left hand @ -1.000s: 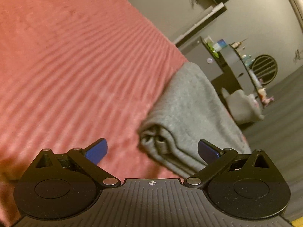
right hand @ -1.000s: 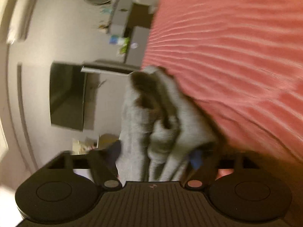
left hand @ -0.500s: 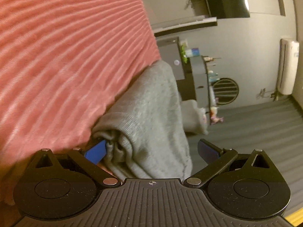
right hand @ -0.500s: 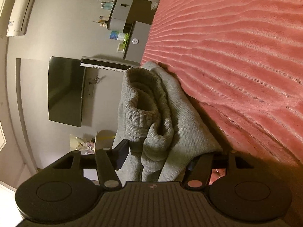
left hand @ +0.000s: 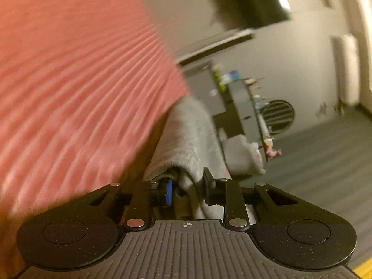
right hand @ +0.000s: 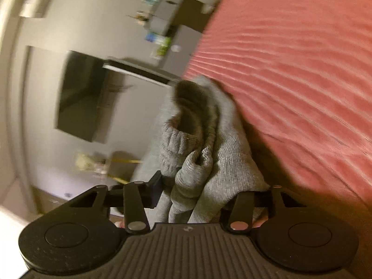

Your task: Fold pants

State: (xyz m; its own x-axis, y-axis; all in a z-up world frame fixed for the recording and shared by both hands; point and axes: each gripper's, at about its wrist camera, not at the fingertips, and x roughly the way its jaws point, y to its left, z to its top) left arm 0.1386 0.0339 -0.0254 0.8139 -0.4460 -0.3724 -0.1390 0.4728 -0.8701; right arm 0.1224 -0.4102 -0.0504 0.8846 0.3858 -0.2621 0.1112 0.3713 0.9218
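Left wrist view is blurred; left gripper, jaws just closing, pinches the grey pants on the red blanket. Right gripper (right finger hidden by cloth) just closing, clamps their bunched edge.

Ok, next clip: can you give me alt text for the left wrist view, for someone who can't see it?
The left gripper, whose jaws have just been closing, pinches a fold of the grey pants lying at the edge of a bed with a ribbed pink bedspread. Behind, blurred, are a grey wall with a dark screen, a cluttered shelf unit and grey floor.
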